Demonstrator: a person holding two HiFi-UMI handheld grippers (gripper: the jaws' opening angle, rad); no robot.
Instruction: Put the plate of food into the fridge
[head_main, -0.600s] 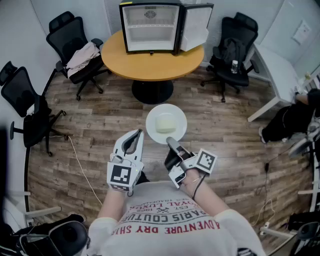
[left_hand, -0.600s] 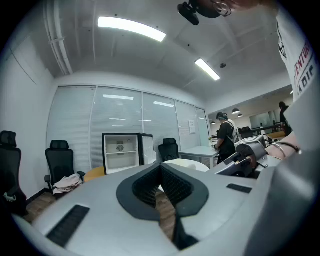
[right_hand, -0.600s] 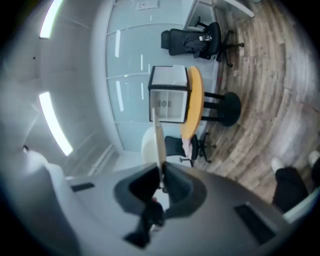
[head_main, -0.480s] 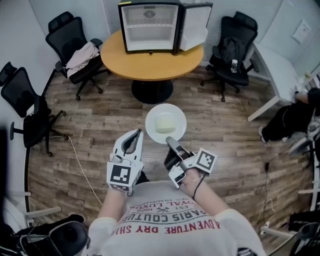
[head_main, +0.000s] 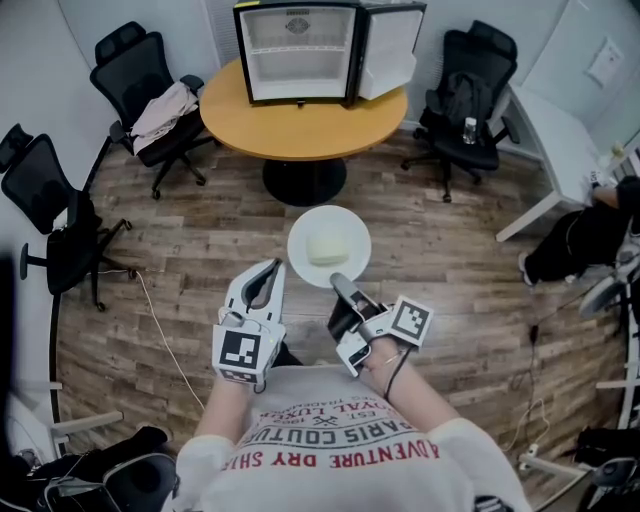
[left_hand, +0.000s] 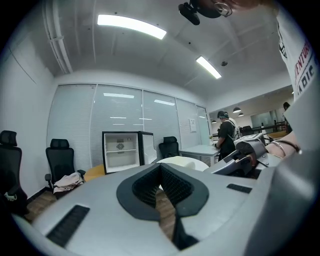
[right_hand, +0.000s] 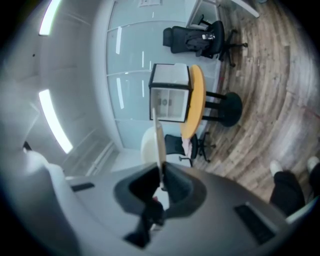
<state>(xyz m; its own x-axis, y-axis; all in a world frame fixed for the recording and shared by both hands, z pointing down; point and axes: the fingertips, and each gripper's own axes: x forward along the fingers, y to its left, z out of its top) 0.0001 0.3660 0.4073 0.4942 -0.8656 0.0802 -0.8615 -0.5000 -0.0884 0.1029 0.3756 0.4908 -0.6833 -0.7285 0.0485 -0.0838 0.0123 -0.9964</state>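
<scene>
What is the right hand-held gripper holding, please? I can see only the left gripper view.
Observer: The right hand-held gripper is shut on the rim of a white plate.
Operator: Thank you. Is there anything on that plate?
Observer: Yes, the head view shows one pale block of food lying near its middle.
Operator: And what stands between the person and the fridge?
Observer: From above, only bare wooden floor lies between the plate and the round table that bears the fridge.
</scene>
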